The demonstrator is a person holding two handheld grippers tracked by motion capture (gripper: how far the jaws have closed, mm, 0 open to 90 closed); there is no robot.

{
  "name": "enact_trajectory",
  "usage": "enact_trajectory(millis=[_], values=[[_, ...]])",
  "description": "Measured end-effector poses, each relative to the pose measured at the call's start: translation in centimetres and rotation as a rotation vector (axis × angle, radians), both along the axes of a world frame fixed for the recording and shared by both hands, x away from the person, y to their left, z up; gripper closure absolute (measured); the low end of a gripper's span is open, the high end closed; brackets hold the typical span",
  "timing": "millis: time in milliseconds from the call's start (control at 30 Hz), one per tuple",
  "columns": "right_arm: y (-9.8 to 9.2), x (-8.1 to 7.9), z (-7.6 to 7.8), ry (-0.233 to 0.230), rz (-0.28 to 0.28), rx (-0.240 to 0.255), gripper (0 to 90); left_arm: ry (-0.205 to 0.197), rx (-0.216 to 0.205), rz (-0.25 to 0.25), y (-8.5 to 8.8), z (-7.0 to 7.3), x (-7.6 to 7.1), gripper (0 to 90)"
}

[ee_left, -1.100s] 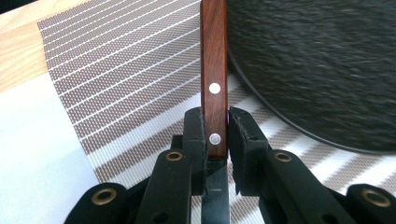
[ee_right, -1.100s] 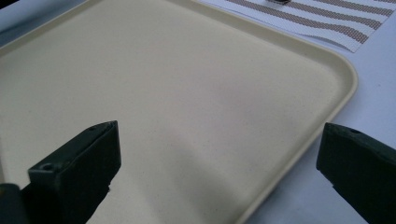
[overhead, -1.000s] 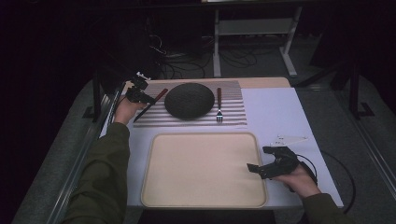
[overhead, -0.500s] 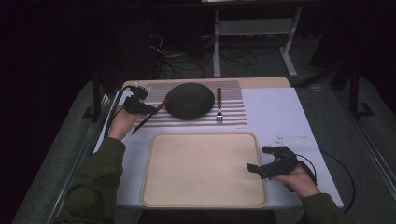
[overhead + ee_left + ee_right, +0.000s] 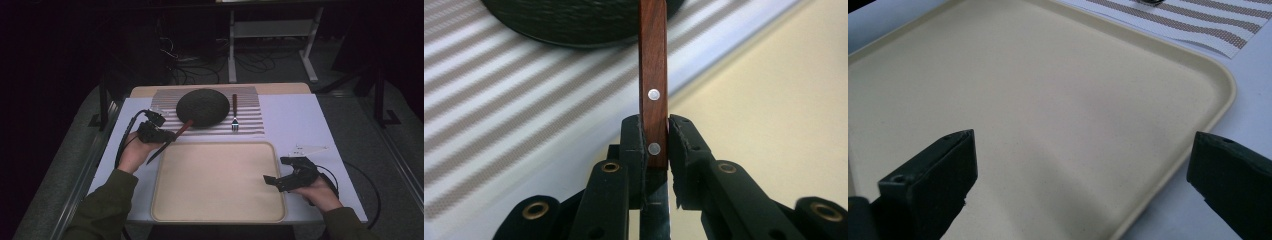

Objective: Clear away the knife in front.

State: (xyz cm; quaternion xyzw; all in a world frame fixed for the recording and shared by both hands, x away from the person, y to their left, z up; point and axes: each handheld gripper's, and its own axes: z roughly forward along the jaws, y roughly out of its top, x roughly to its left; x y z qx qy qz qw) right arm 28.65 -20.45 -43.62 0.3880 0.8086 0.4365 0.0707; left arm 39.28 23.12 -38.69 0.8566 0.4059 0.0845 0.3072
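A wooden-handled knife (image 5: 653, 100) is clamped at its riveted handle by the left gripper (image 5: 159, 134), left of centre in the high view, over the cream tray's (image 5: 220, 212) corner. It is judged light, stiff and sharp-bladed, so the handle is best gripped. The right gripper (image 5: 285, 176) is held unclenched.

Olive-green sleeves; black tongs (image 5: 656, 137) with brass-coloured rivets, each trailing what looks like a black cable.
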Motion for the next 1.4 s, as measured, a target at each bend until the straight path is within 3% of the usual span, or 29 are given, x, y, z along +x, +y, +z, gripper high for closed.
enact_trajectory(millis=[233,500,667,1400], values=[[0.0,0.0,0.0,0.001,0.001,0.0,0.0,0.019,-0.023,-0.032,-1.5,-1.4,-2.8,78.2],[0.0,0.0,0.0,0.002,0.003,-0.002,0.0,0.044,-0.04,-0.041,-2.4,-3.5,-4.4,78.2],[0.0,-0.1,0.0,-0.003,0.003,-0.005,0.0,0.055,-0.034,-0.039,-2.2,-4.3,-4.7,78.2],[0.0,-0.2,0.0,-0.005,0.009,-0.009,0.0,0.055,-0.015,-0.038,-2.0,-5.4,-4.7,77.3]])
